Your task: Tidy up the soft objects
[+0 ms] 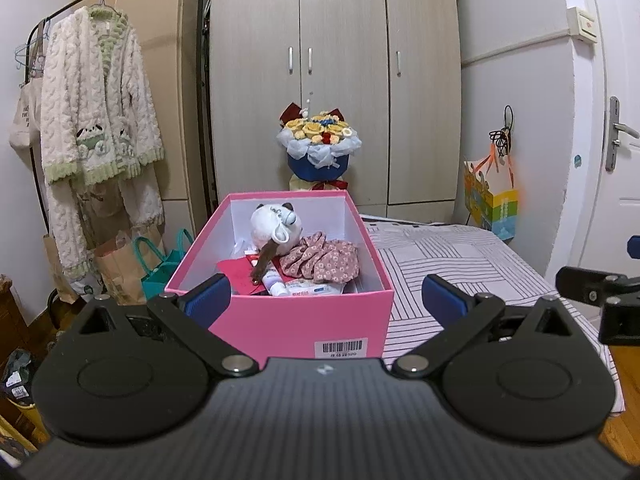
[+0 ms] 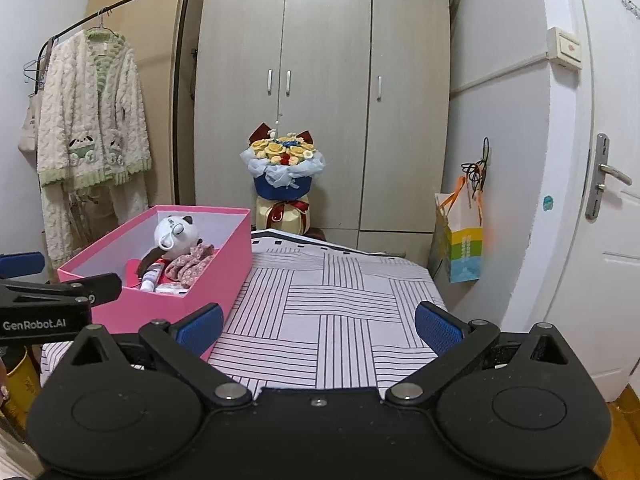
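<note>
Hovering with nothing between their blue pads, the left tongs [image 1: 326, 298] are spread wide before the near end of a pink box [image 1: 304, 328]; the right tongs [image 2: 318, 326] are spread just as wide over the bare striped bed cover [image 2: 340, 304], with the box at their ten o'clock. Inside the box, toward twelve o'clock, a white plush toy [image 1: 276, 224] with dark ears lies against a crumpled floral cloth [image 1: 320, 260]; a small tube [image 1: 274, 282] and a red card [image 1: 236, 276] sit at the near end (other items there are too small to tell). Beyond the box, a wrapped bouquet [image 1: 318, 148] stands before the wardrobe [image 1: 336, 60]. At nine o'clock a fluffy robe [image 1: 96, 108] hangs on a rack.
</note>
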Motion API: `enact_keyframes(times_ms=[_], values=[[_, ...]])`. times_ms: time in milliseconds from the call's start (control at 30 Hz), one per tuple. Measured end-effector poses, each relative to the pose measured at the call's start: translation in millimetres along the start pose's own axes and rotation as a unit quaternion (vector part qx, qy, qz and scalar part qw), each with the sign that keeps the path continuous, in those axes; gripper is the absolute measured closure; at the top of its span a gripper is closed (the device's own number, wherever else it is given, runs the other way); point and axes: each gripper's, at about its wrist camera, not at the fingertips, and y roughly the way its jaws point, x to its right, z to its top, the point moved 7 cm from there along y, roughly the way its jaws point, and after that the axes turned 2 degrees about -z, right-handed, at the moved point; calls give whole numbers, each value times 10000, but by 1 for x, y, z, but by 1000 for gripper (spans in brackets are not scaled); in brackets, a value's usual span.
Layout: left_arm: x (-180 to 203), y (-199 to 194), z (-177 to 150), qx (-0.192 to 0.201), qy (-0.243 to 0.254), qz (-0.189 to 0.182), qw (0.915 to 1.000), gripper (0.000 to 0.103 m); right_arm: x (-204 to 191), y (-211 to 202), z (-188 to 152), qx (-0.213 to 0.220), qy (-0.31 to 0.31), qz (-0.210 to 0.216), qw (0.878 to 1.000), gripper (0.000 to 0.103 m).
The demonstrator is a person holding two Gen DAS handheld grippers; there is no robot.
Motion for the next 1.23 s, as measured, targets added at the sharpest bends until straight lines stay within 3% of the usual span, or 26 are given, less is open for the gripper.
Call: enact_keyframes(times_ms=[367, 1233], values=[[-10, 2, -1, -180, -40, 253, 9995, 0, 1, 0, -1, 64, 34, -72, 9999, 0], [-9, -3, 0, -104, 101, 319, 9994, 0, 7, 7, -7, -107, 119, -215, 9996, 0]])
